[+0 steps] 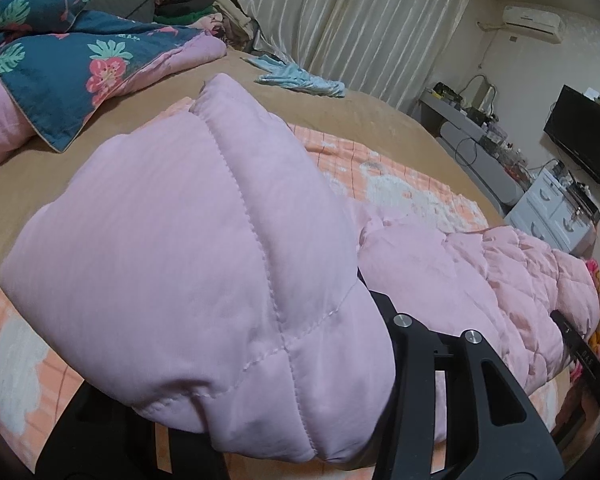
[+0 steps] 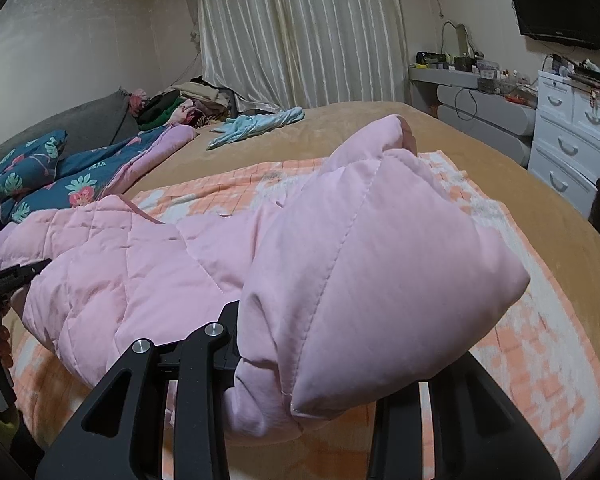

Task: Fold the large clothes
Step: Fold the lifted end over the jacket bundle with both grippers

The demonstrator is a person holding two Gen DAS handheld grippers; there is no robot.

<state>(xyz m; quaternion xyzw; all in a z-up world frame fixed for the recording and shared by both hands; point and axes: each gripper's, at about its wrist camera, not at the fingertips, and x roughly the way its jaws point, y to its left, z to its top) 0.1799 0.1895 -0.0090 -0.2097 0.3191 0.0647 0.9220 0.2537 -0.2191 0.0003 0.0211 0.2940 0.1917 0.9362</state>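
A puffy pink quilted jacket (image 1: 172, 240) hangs between both grippers above the bed. A thick fold of it fills my left gripper (image 1: 240, 340), which is shut on it. The padding hides the left finger, and only the right finger (image 1: 412, 344) shows. In the right wrist view, my right gripper (image 2: 348, 340) is shut on another thick fold of the jacket (image 2: 380, 260). The rest of the jacket sags to the left towards the left gripper (image 2: 12, 280). The right gripper (image 1: 580, 356) shows at the far right edge of the left wrist view.
Under the jacket an orange-and-white checked blanket (image 2: 228, 184) lies on the tan bed sheet (image 2: 480, 168). A blue floral quilt (image 1: 60, 68), a light blue garment (image 2: 252, 124) and a clothes pile (image 2: 188, 104) lie farther back. White drawers (image 2: 572, 132) stand beside the bed.
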